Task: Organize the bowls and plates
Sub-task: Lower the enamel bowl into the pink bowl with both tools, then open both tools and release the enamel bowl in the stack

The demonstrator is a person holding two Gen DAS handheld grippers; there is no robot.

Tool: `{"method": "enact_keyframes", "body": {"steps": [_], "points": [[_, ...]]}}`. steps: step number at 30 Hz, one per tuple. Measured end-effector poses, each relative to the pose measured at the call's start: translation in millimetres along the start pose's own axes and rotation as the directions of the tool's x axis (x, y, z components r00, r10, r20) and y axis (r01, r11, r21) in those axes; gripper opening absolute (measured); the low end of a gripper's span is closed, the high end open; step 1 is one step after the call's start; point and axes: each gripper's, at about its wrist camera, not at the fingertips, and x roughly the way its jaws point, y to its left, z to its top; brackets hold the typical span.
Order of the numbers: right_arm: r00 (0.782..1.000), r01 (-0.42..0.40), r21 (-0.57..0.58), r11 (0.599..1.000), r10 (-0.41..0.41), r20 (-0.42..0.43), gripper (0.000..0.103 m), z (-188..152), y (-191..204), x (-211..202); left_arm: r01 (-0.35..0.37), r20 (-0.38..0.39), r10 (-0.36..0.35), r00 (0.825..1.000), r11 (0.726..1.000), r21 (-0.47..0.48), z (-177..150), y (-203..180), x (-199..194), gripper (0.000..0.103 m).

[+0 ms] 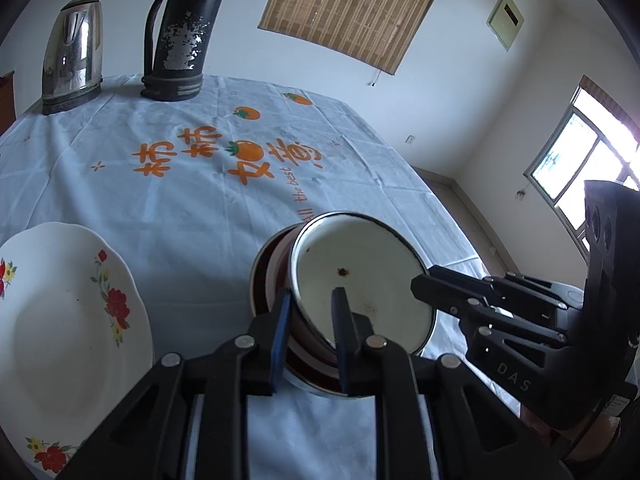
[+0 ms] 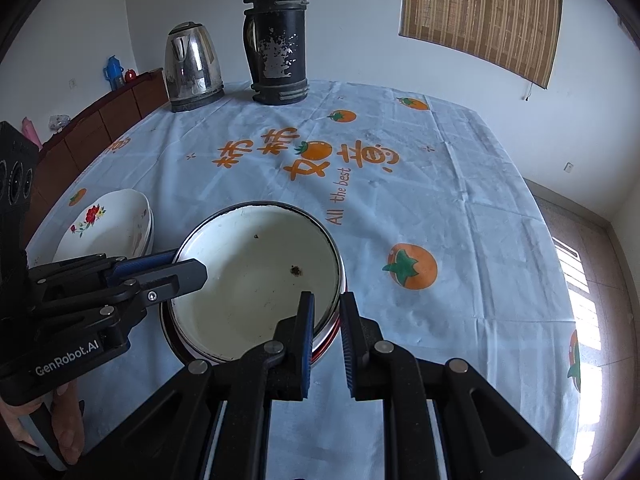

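Observation:
A white enamel bowl (image 1: 360, 272) (image 2: 248, 280) with a dark rim and red outer wall is tilted over the tablecloth. A second red rim (image 1: 258, 280) shows just beneath it. My left gripper (image 1: 310, 320) (image 2: 188, 268) is shut on the bowl's rim, one pad inside and one outside. On the opposite side, my right gripper (image 2: 327, 316) (image 1: 422, 284) is shut on the rim in the same way. Stacked white plates with red flowers (image 1: 60, 320) (image 2: 112, 220) lie to the left of the bowl.
A steel kettle (image 2: 194, 68) (image 1: 74, 56) and a tall black thermos (image 2: 280, 40) (image 1: 180, 36) stand at the table's far side. The orange-printed tablecloth (image 2: 440, 200) ends at the table edge on the right. A brown cabinet (image 2: 100, 120) runs along the left wall.

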Motion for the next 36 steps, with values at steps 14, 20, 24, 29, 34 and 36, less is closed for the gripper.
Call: {"method": "enact_keyframes", "body": {"steps": [14, 20, 24, 29, 34, 36], "points": [[1.0, -0.002, -0.007, 1.0, 0.002, 0.022, 0.015, 0, 1, -6, 0.002, 0.007, -0.002, 1.0, 1.0, 0.009, -2, -4, 0, 0.017], [0.999, -0.012, 0.013, 1.0, 0.011, 0.044, 0.015, -2, -3, -8, -0.01, 0.031, 0.008, 0.999, 0.999, 0.045, -2, -10, -5, 0.017], [0.999, -0.012, 0.009, 1.0, 0.011, 0.048, 0.015, -4, -3, -8, 0.007, 0.043, -0.009, 0.999, 0.999, 0.042, -1, -9, -8, 0.017], [0.998, -0.002, 0.02, 1.0, 0.001, 0.069, 0.015, -6, -6, -13, -0.046, 0.08, 0.039, 0.996, 0.995, 0.085, 0, -16, -13, 0.035], [0.996, 0.005, 0.039, 0.999, -0.008, 0.086, 0.016, -6, -12, -16, -0.035, 0.096, 0.026, 0.995, 0.995, 0.091, 0, -17, -15, 0.037], [0.996, 0.006, 0.043, 0.999, -0.01, 0.093, 0.016, -7, -13, -17, -0.037, 0.097, 0.029, 0.995, 0.996, 0.079, 1, -14, -15, 0.037]]}}
